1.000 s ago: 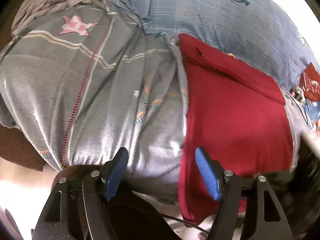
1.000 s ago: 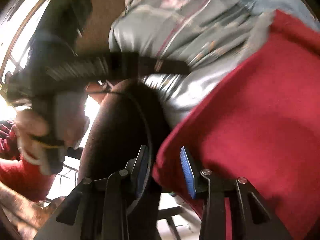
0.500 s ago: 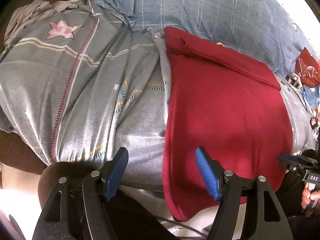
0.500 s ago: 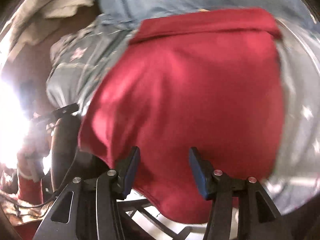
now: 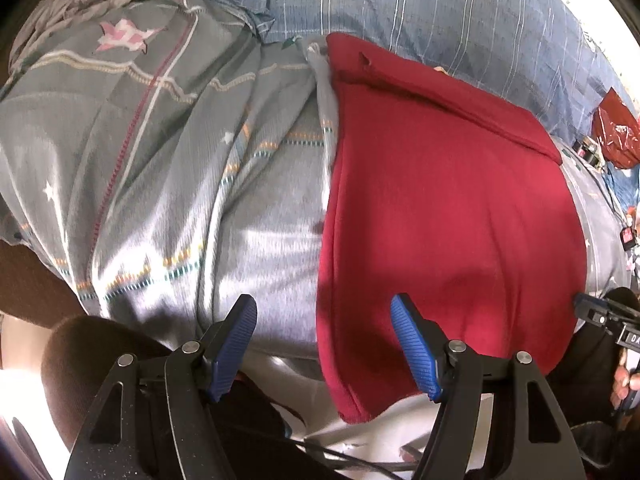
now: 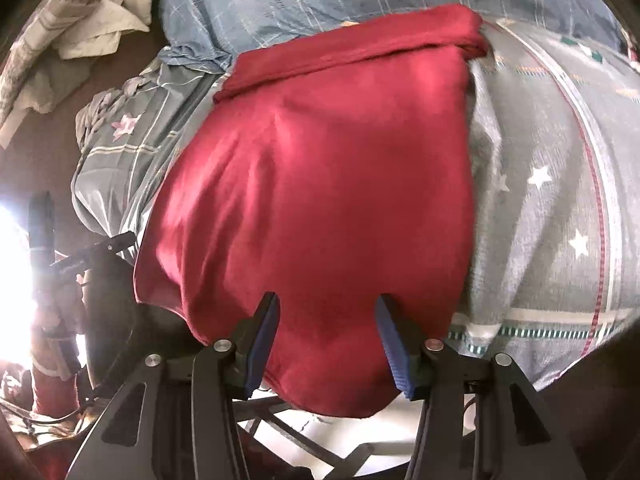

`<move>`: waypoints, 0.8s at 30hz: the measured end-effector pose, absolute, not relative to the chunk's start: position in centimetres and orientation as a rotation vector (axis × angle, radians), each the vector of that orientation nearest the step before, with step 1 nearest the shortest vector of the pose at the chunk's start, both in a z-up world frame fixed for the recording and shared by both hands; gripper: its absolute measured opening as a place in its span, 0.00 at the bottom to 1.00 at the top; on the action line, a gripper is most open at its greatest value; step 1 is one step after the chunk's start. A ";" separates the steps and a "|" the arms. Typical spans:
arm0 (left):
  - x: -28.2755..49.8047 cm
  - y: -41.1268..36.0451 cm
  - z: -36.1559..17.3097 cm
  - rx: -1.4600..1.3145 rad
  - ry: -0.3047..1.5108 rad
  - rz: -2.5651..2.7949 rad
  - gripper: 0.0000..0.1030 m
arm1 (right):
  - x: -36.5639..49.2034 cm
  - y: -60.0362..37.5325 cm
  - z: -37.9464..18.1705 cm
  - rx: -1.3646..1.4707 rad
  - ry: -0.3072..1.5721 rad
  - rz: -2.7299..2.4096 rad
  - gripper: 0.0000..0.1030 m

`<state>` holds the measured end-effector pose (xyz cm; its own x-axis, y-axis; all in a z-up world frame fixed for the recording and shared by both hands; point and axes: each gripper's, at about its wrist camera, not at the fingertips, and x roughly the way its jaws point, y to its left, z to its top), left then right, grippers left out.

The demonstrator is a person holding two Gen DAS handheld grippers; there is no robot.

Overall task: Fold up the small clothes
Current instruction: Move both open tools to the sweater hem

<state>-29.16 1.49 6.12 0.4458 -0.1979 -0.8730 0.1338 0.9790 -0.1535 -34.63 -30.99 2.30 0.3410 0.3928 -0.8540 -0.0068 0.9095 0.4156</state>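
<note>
A dark red garment (image 5: 440,200) (image 6: 320,180) lies flat on a grey patterned bedsheet (image 5: 160,160) (image 6: 560,200), with a folded band along its far edge and its near hem hanging over the bed's edge. My left gripper (image 5: 323,304) is open above the garment's near left corner, one finger over the sheet and one over the red cloth. My right gripper (image 6: 327,300) hovers above the middle of the near hem. Its jaws stand apart and the pads do not press the cloth.
A blue checked pillow (image 5: 400,8) (image 6: 280,0) lies behind the garment. Crumpled pale cloth (image 6: 80,20) sits at the far left on a brown surface. A red plastic bag (image 5: 616,132) and small items lie at the far right. Floor and chair legs show below the bed's edge.
My right gripper has swung from the garment's left edge to its near hem and its jaws have widened. The left gripper has drifted slightly and stayed open.
</note>
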 end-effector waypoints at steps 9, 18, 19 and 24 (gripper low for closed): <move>-29.1 1.4 4.0 -0.079 1.153 -0.244 0.67 | -35.2 -31.0 2.5 0.370 1.216 0.264 0.53; -27.7 0.4 2.6 -0.092 1.178 -0.294 0.66 | -38.5 -33.2 1.7 0.380 1.295 0.182 0.58; -27.6 0.4 2.5 -0.090 1.180 -0.294 0.66 | -38.7 -33.3 1.4 0.391 1.300 0.187 0.58; -27.1 0.1 2.4 -0.099 1.177 -0.292 0.66 | -38.5 -33.0 -0.2 0.445 1.326 0.201 0.58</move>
<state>-27.05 0.07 2.39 0.3514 -0.2765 -0.8945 0.1737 0.9581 -0.2279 -38.47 -32.95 -0.24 0.2410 0.3892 -0.8891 0.1087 0.8995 0.4232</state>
